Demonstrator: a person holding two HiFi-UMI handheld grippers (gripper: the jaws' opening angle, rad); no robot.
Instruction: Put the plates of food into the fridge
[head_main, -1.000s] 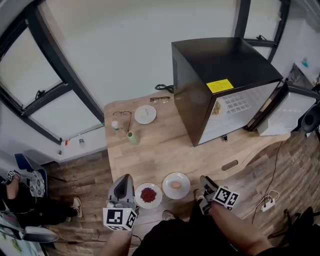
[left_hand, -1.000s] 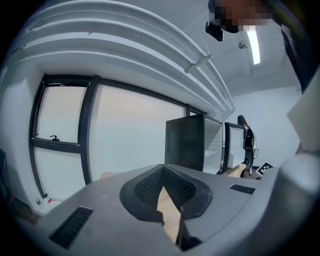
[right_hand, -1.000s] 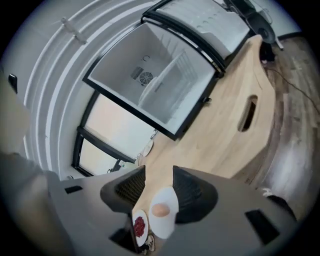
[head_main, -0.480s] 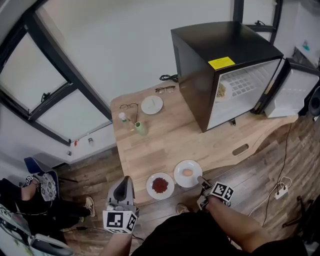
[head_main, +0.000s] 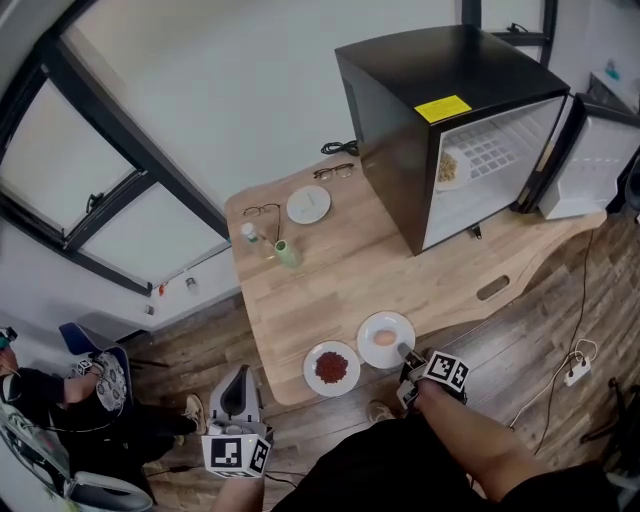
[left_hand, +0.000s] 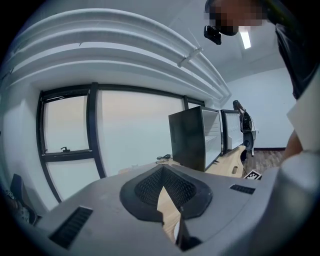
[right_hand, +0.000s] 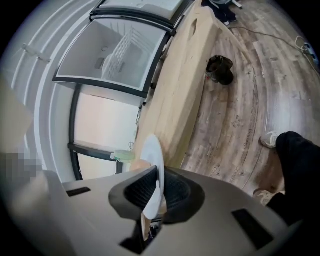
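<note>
Pale-food plate (head_main: 372, 326): white, with 1 round pale lump on it, flat on the table (head_main: 330, 290) at the near edge, well apart from the fridge (head_main: 400, 110).
Red-food plate (head_main: 311, 369): just beside the first, on its left, also at the near edge; no gripper touches it.
Right gripper (head_main: 405, 352): at the pale-food plate's near rim; its jaws have just been closing, and the rim is between them.
Right gripper view only: the pale-food plate (right_hand: 153, 160) seen edge-on, its rim pinched by the 2 dark pads. The head view is too small to settle that grip. A green cup (right_hand: 121, 156) shows beyond the plate.
Left gripper (head_main: 240, 378): off the table's near-left corner, over the floor, touching nothing.
Left gripper view only: jaw tips together, a thin wedge of table showing behind them, nothing held.
Fridge: black, on the table's far right, door (head_main: 590, 165) swung wide.
Head view only: a 3rd plate of food (head_main: 447, 167) on a shelf inside the fridge. A small plate (head_main: 308, 204), glasses (head_main: 262, 211) and a bottle (head_main: 250, 233) are at the table's far left.
</note>
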